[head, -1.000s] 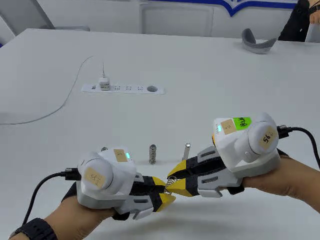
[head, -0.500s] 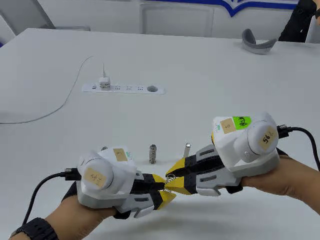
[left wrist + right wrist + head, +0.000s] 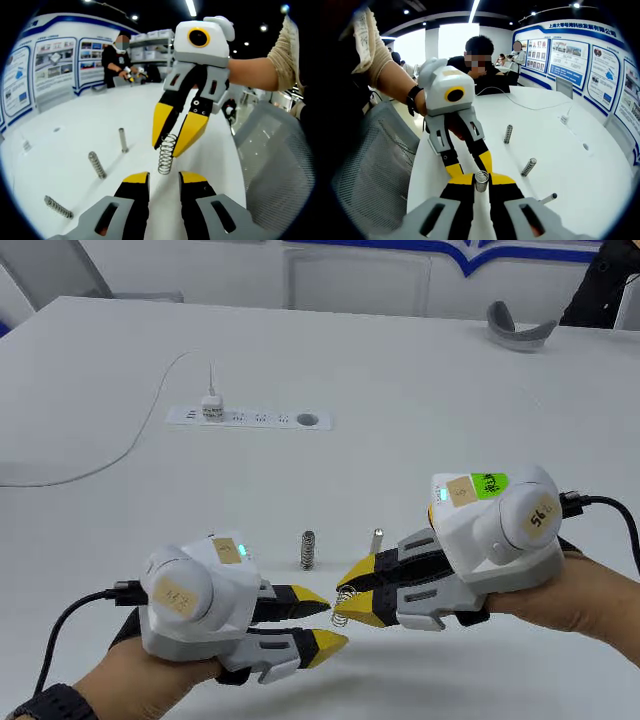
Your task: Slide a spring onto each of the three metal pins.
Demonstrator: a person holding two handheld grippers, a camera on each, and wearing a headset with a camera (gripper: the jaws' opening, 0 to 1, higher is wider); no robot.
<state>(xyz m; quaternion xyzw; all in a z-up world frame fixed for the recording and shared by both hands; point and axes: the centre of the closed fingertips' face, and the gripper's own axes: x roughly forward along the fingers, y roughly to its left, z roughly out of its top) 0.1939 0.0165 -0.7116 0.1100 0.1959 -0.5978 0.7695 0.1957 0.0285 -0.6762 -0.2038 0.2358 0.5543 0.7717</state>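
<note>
While our right gripper (image 3: 346, 600) pinches a spring (image 3: 166, 154), our left gripper (image 3: 337, 624) faces it. The left jaws sit apart, empty.

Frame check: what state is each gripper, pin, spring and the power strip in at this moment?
right gripper: shut on the loose spring
left gripper: open, empty
bare pin: upright, no spring on it
middle spring: seated on a pin
end spring: seated on a pin
power strip: one adapter plugged in
</note>
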